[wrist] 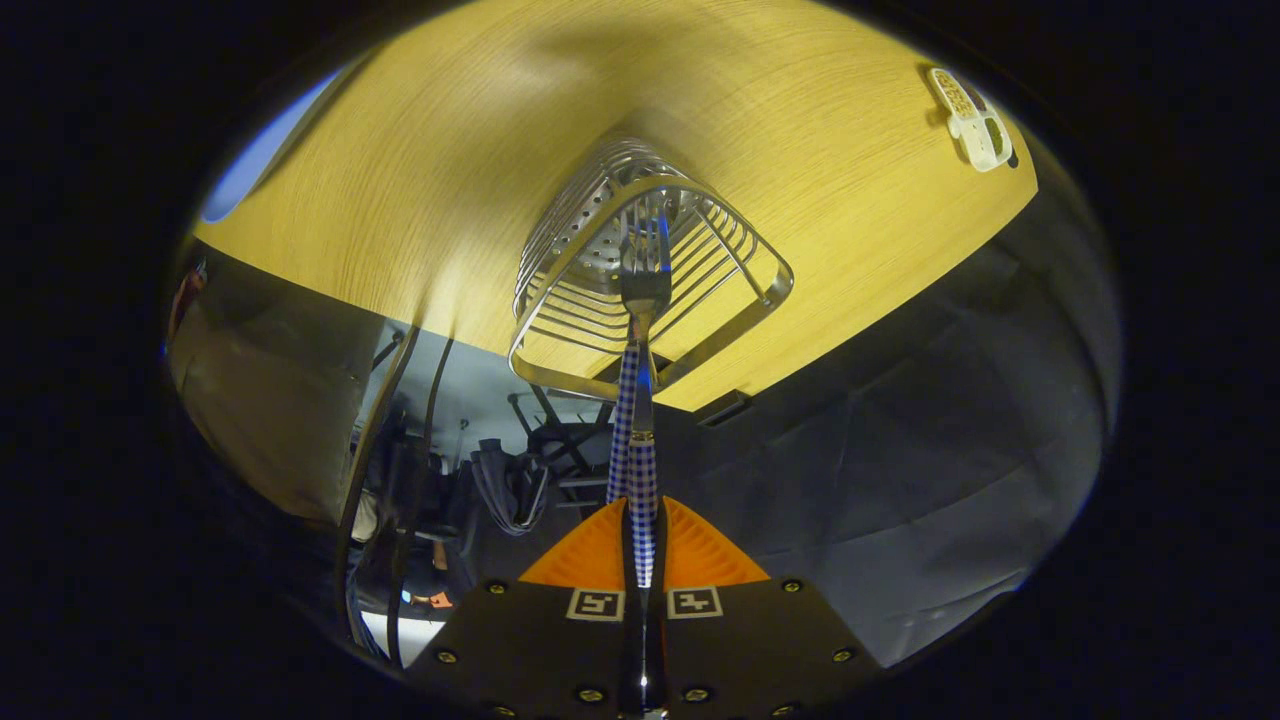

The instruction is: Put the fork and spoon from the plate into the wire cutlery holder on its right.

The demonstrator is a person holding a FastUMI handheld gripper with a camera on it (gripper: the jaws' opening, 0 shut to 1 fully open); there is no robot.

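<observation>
Hand-held gripper [642, 545] pinching checked-handled steel fork [645, 290], tines over rounded wire cutlery holder [735, 300], wood-grain table [450, 180]

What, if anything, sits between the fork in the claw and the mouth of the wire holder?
Nothing visible. The claw is shut on the fork by its checked handle, tines pointing into the wire holder's open mouth. No other utensil shows inside.

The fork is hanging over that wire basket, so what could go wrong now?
The fork is pinched only at its checked handle by the gripper, its jaws shut on it, so it might slip or swing. Its tines point into the wire cutlery holder near the rim; they could snag a wire. The holder sits at the table edge and could get nudged off.
</observation>
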